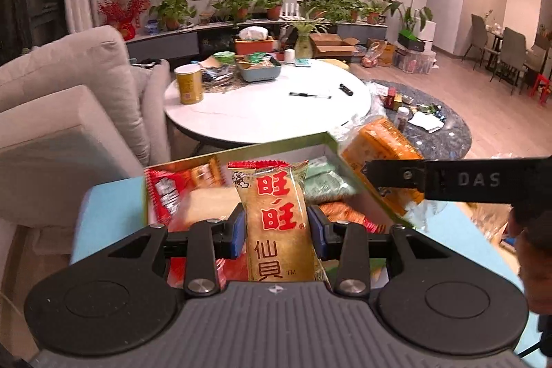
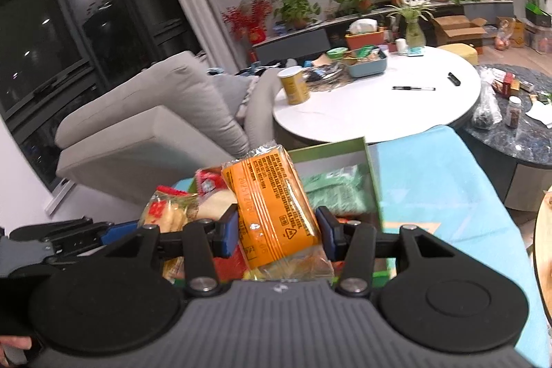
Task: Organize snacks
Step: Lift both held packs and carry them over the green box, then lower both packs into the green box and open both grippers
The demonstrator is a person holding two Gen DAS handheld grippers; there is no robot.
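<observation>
The left gripper (image 1: 277, 230) is pinching a rice cracker packet (image 1: 276, 216) between its blue pads, about midway up the pack, and the right gripper (image 2: 277, 230) is pinching an orange snack pack (image 2: 272, 212) the same way. Both packs hang just above the open green box (image 1: 362, 175), which sits on a blue cloth (image 2: 431, 181) and already holds a red packet (image 1: 165, 188) and a green packet (image 1: 324, 181).

Both look light: thin film sleeves around brittle contents, so a hard squeeze would likely crack what is inside. The film is glossy and probably slippery, and the crimped end seals are floppy, so the firm filled body is the sounder place to hold, as both grippers do now.

The cracker packet stands lengthwise along the gripper's line, its long axis running away from the left camera, red-sealed end farthest and printed face up. The orange pack's long axis also runs forward but skewed to the upper left in the right view, printed back face up; its near end is blurred, so the seal there is hard to judge
</observation>
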